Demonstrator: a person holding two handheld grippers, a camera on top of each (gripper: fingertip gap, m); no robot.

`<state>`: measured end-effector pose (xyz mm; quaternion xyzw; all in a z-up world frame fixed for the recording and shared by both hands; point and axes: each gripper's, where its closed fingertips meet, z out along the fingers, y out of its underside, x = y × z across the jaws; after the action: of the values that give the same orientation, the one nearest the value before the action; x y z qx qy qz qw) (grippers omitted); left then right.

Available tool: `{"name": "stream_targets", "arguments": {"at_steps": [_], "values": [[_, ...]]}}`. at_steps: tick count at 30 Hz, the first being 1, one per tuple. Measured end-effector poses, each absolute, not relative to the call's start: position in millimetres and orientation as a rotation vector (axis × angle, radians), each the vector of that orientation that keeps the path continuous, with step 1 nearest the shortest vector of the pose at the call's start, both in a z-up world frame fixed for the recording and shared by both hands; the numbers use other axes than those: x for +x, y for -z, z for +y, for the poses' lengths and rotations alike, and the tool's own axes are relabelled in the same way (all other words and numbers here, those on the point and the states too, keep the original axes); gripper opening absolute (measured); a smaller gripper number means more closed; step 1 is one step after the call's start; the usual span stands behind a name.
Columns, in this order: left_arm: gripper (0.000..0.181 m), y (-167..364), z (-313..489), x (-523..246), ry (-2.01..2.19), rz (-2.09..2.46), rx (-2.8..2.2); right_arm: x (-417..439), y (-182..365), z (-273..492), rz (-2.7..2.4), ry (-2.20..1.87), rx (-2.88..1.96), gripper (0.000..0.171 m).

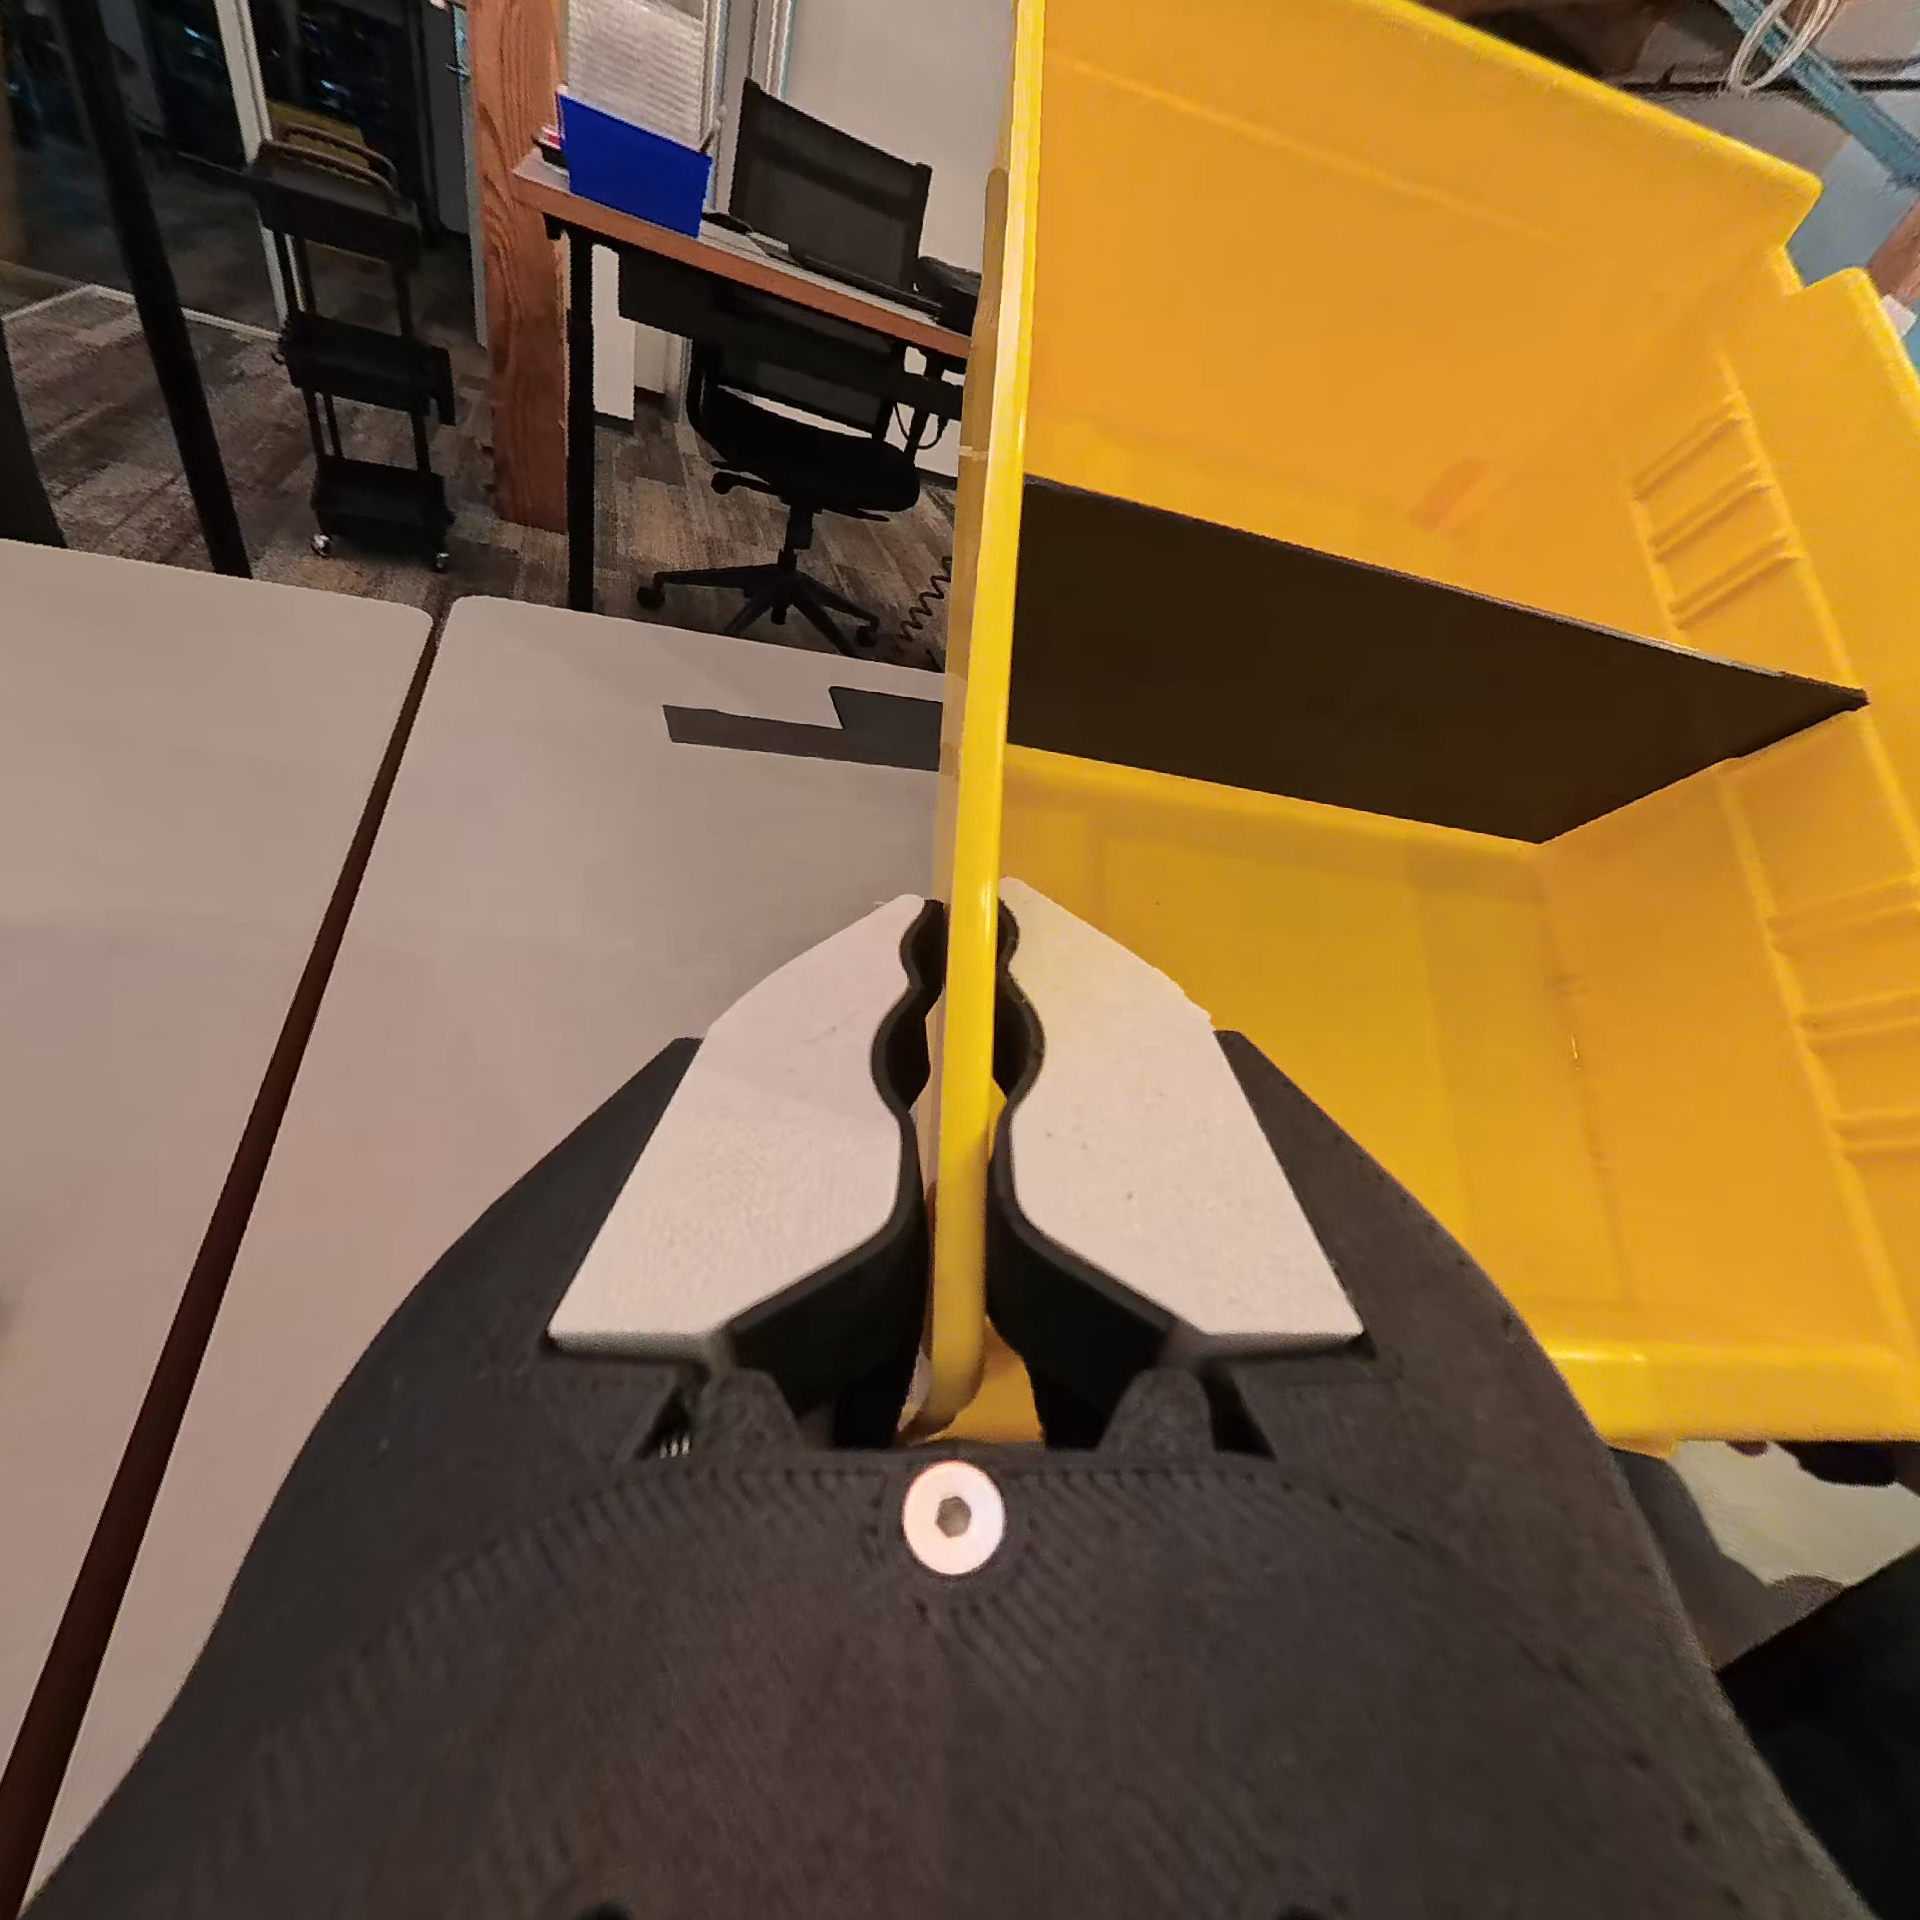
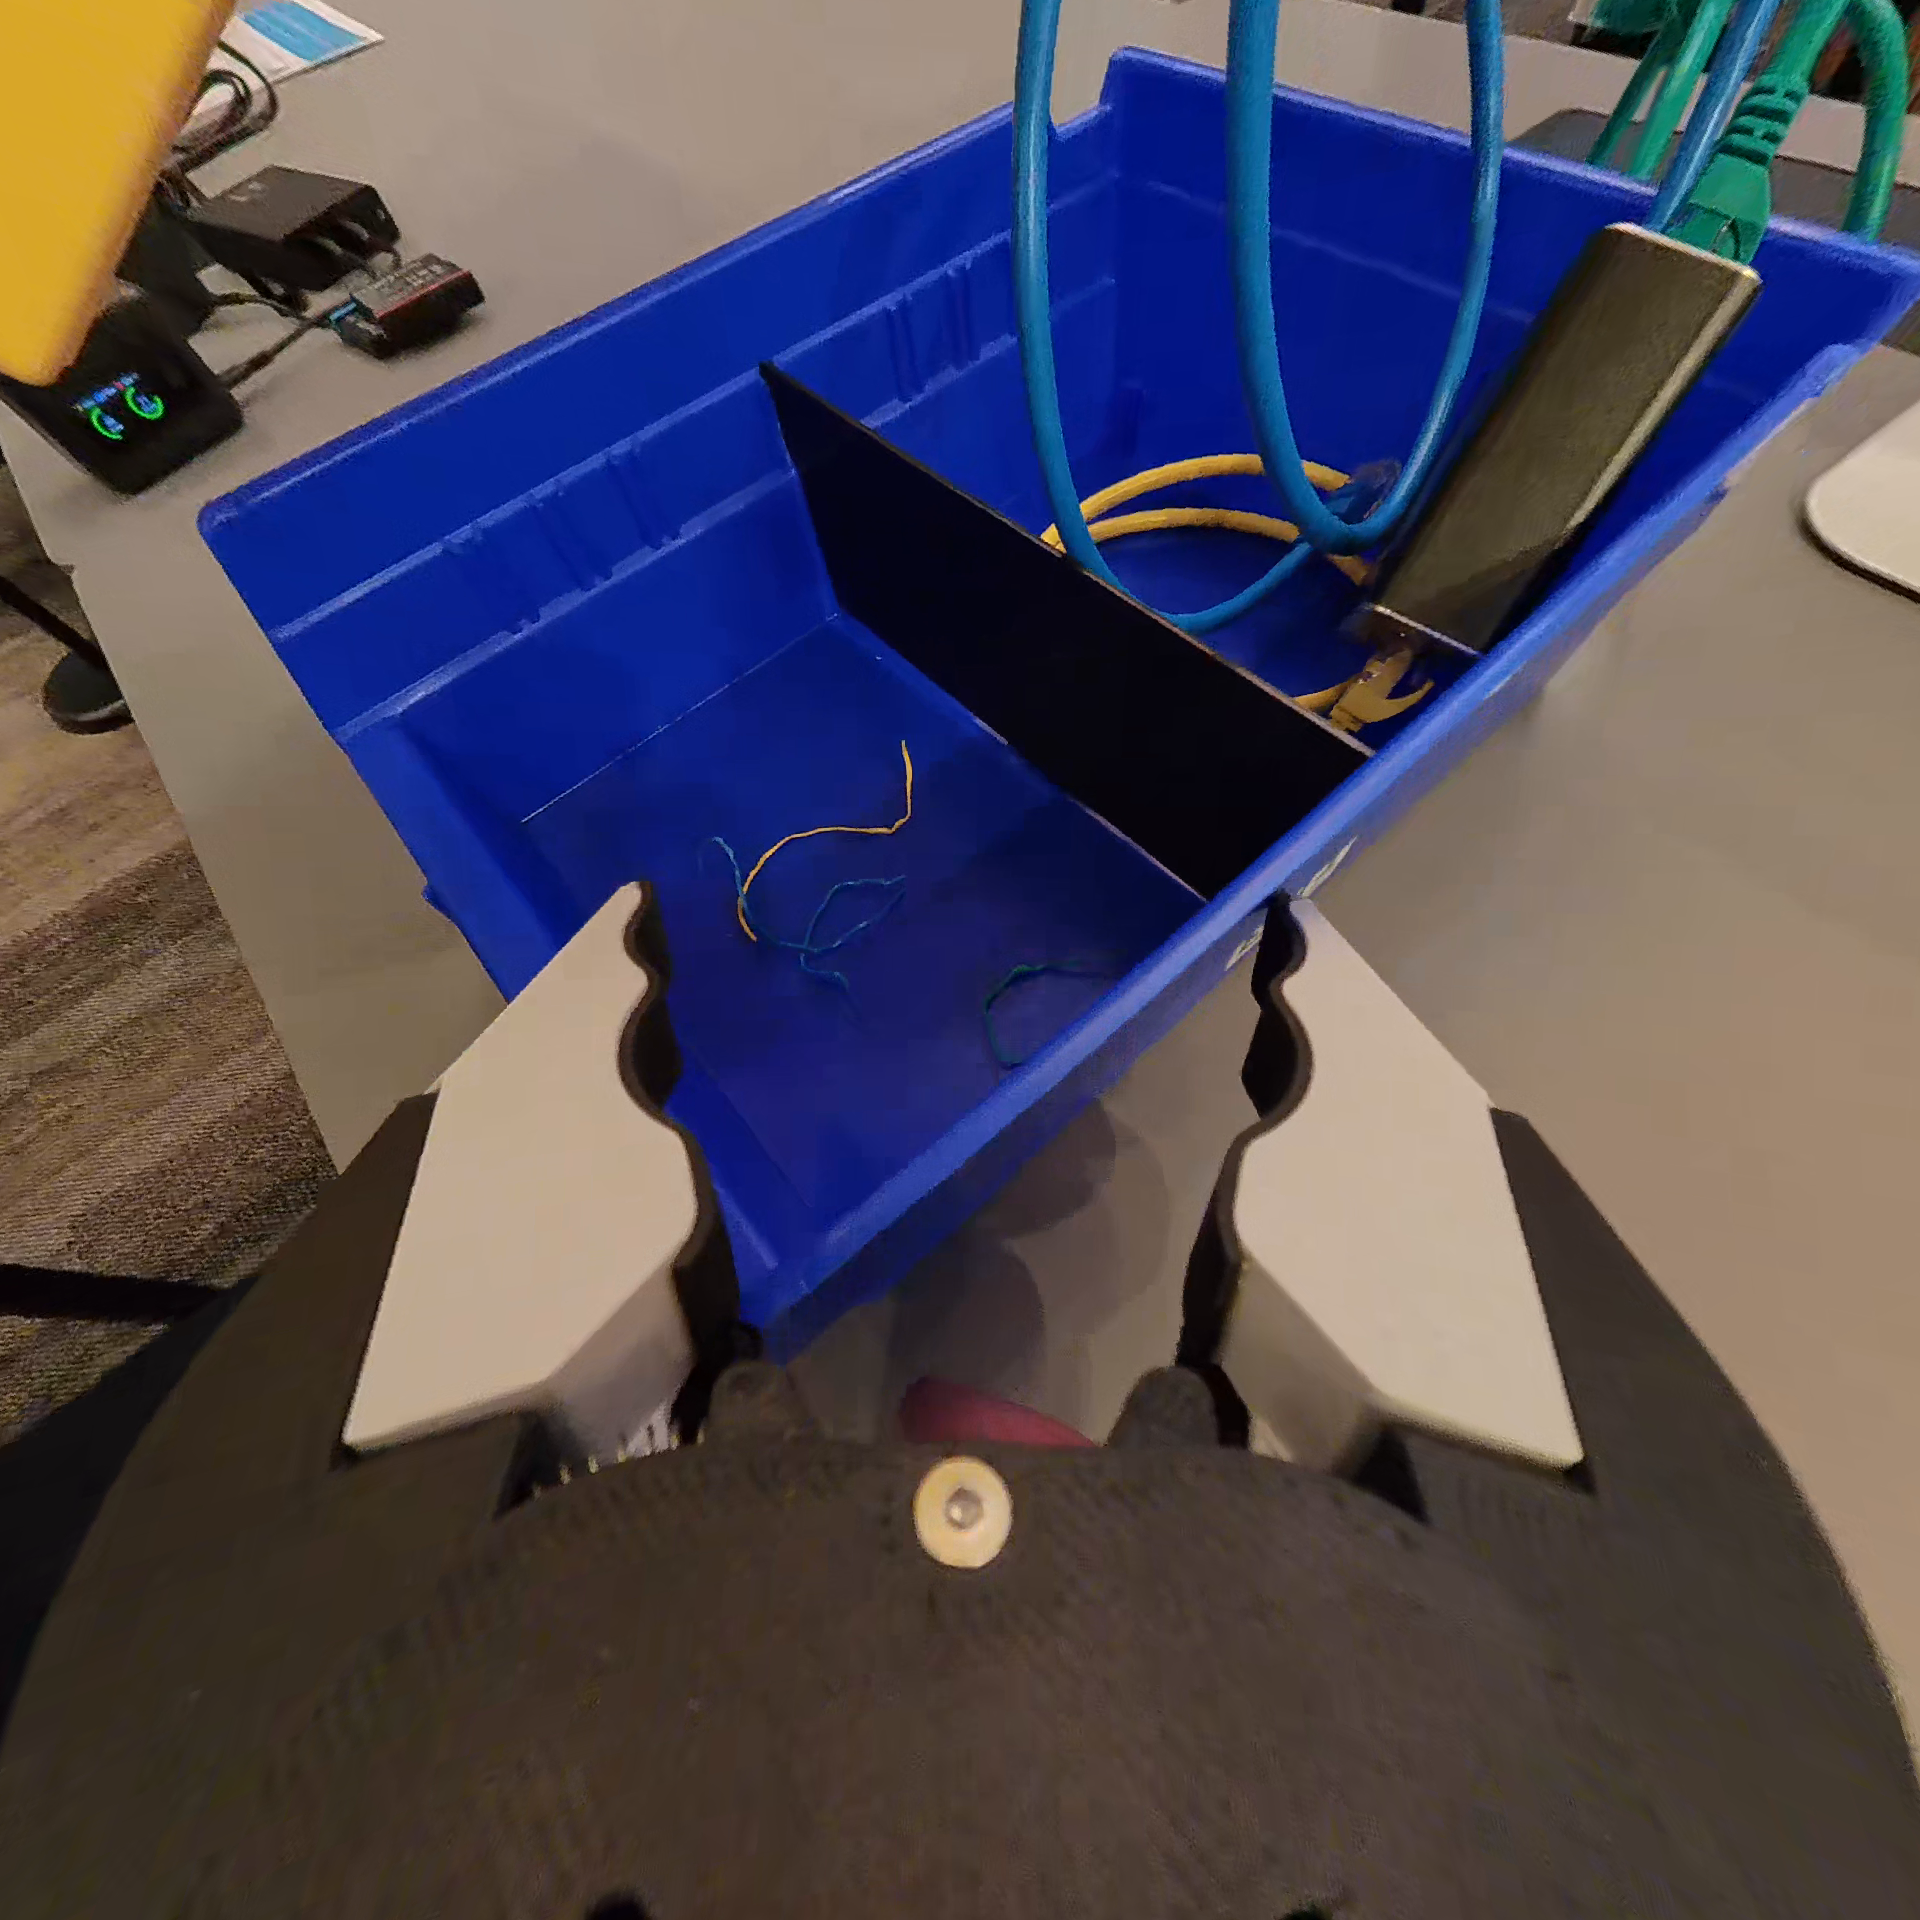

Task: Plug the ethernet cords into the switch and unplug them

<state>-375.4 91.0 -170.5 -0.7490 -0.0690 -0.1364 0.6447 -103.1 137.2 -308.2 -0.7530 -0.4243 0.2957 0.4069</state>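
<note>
A: Your left hand-held gripper (image 1: 966,935) is clamped hard on the side wall of the yellow bin (image 1: 1351,343), and that wall runs straight up the middle of the frame between the two fingers.

B: The bin fills the whole right half of the left wrist view, tilted, with a black divider (image 1: 1403,655) crossing it and both compartments bare. Lower left of the frame is grey table (image 1: 520,935); upper left, an office chair (image 1: 810,416) at a desk.

A: Over to your right hand-held gripper (image 2: 956,925). Its fingers stand wide apart, holding nothing, spread across the near corner of the blue bin (image 2: 582,520).

B: Where are the task's things? Look upper right of the right wrist view. The switch (image 2: 1558,436), a dark slab, leans tilted against the bin wall in the far compartment, beyond a second black partition (image 2: 1039,623).

A: Blue ethernet cords (image 2: 1257,312) loop down from the top edge into that same compartment, and a yellow cord (image 2: 1174,488) lies coiled on its floor. I cannot tell whether any plug is seated in the switch.

B: Green cords (image 2: 1756,135) bunch at the top right corner, outside the bin. The near compartment holds only thin wire scraps (image 2: 821,883).
</note>
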Motion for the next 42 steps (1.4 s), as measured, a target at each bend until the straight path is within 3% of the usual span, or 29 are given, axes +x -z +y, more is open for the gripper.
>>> {"name": "stream_targets", "arguments": {"at_steps": [1,10,19,27,32,36,42], "values": [[0.006,170,91,-375,0.311,-0.159,-1.702,-110,308,136,-1.064,-0.755,-1.897,0.111],[0.006,161,89,-373,0.309,-0.15,-1.682,-159,297,106,-1.085,-0.964,-1.822,0.116],[0.006,145,102,-339,0.273,-0.078,-1.681,-76,228,149,-0.824,-0.982,-1.702,0.115],[0.006,140,138,-227,0.209,0.094,-1.721,36,135,137,-0.53,-1.162,-1.334,0.103],[0.006,158,159,-130,0.189,0.279,-1.79,61,131,110,-0.527,-1.153,-1.316,0.108],[0.006,177,170,-70,0.246,0.315,-1.837,92,137,110,-0.446,-0.989,-1.317,0.125],[0.006,204,184,-12,0.338,0.297,-1.877,139,150,134,-0.364,-0.79,-1.405,0.124]]}}
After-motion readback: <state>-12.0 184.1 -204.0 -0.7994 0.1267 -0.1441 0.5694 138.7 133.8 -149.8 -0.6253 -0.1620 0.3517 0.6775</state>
